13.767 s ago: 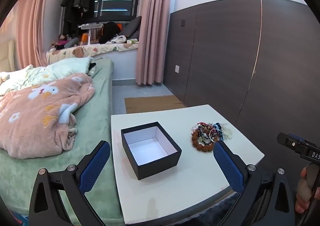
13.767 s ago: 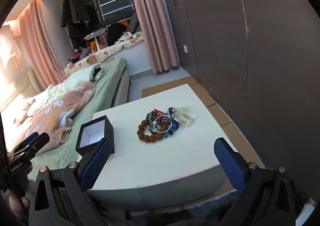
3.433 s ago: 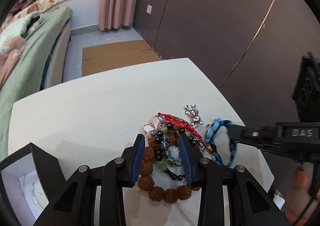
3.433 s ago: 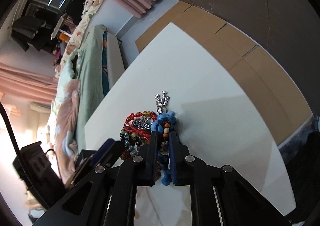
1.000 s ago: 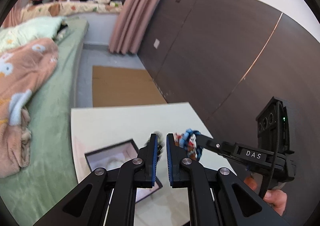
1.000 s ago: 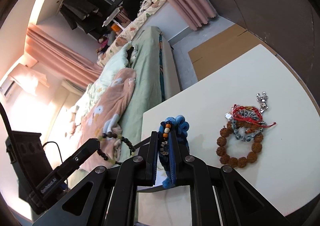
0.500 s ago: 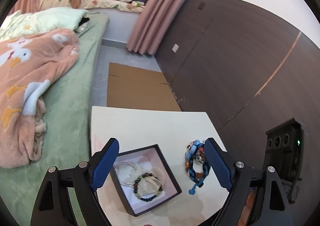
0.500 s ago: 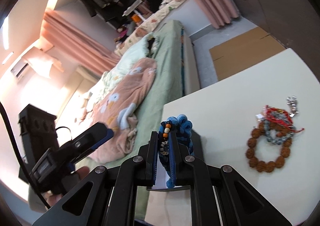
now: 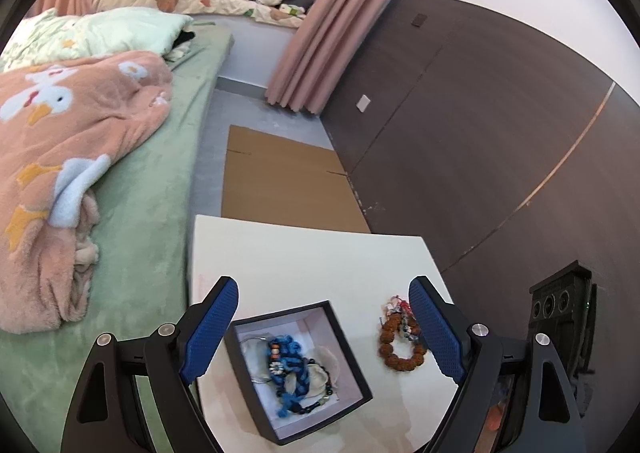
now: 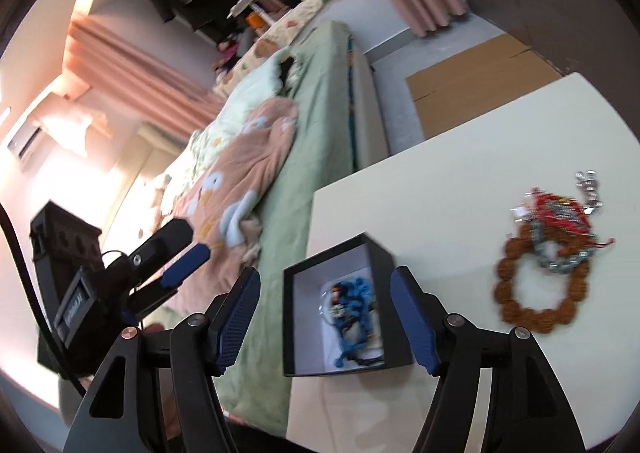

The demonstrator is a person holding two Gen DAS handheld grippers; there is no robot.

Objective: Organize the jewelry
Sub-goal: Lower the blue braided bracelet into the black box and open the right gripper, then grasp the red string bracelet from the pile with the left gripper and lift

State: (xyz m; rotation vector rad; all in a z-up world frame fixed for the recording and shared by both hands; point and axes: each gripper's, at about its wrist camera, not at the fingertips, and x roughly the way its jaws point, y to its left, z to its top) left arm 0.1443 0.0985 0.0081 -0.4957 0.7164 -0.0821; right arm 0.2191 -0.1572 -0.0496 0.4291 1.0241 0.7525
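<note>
A black box [image 9: 348,363] with a white inside stands on the white table [image 9: 320,261]. In it lie a blue braided bracelet [image 9: 290,369], a thin ring bangle and a dark bead bracelet. The box [image 10: 394,265] and blue bracelet [image 10: 354,317] also show in the right wrist view. A brown bead bracelet [image 9: 400,349] with red and silver pieces lies to the right of the box, also in the right wrist view [image 10: 540,293]. My left gripper [image 9: 324,325] is open and empty above the box. My right gripper [image 10: 326,317] is open and empty over the box.
A bed with a green sheet [image 9: 152,213] and a pink blanket [image 9: 60,141] runs along the table's left edge. Flat cardboard [image 9: 284,189] lies on the floor beyond the table. A dark panelled wall [image 9: 480,133] stands to the right.
My right gripper has opened and dropped the blue braided bracelet into the box. My left gripper stays open above the box.
</note>
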